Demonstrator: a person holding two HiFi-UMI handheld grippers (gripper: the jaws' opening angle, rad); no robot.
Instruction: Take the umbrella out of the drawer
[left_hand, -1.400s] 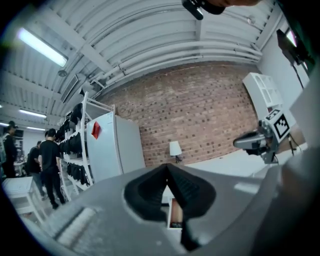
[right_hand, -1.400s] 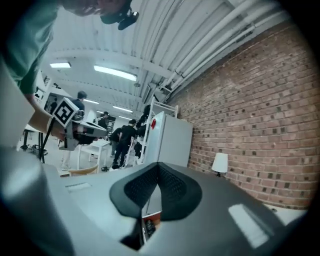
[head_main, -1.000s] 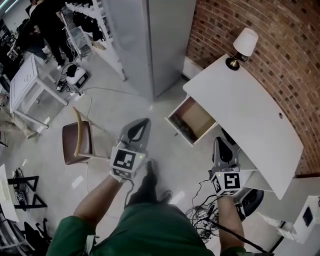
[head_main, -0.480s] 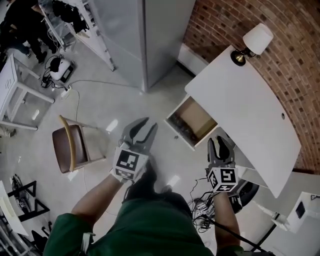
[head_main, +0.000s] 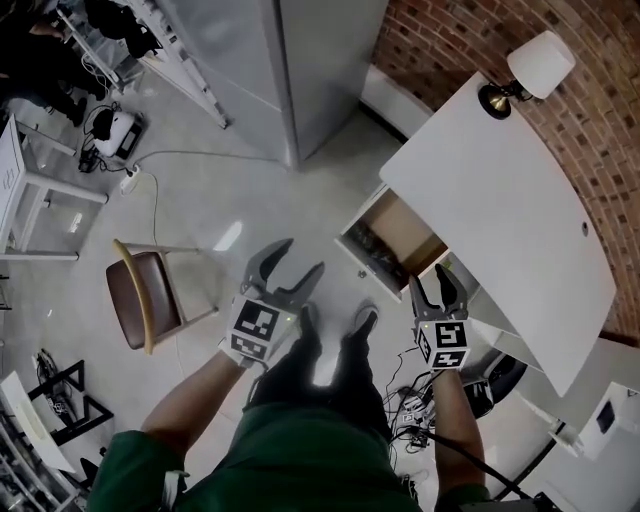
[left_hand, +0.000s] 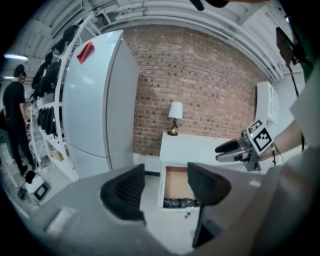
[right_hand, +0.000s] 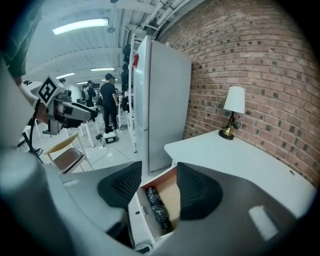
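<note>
A black folded umbrella (right_hand: 158, 209) lies along the front of the open drawer (right_hand: 134, 212) of the white desk (head_main: 500, 200). It also shows as a dark roll, the umbrella (left_hand: 180, 203), inside the drawer (left_hand: 161, 187), and as the umbrella (head_main: 374, 248) seen from above. My left gripper (head_main: 298, 258) hangs over the floor, left of the drawer (head_main: 357, 262), with its jaws opening and nothing between them. My right gripper (head_main: 430, 280) is close to the drawer's near corner; its jaws are also opening and hold nothing. Both grippers point toward the drawer, apart from it.
A lamp (head_main: 530, 70) stands at the desk's far end against the brick wall. A tall grey fridge (head_main: 300, 60) stands left of the desk. A wooden chair (head_main: 140, 300) is at the left, cables (head_main: 410, 410) lie on the floor by the desk, and people stand far back left.
Both grippers have gone from shut to open and have come down and forward toward the drawer. The person has stepped closer to the desk.
</note>
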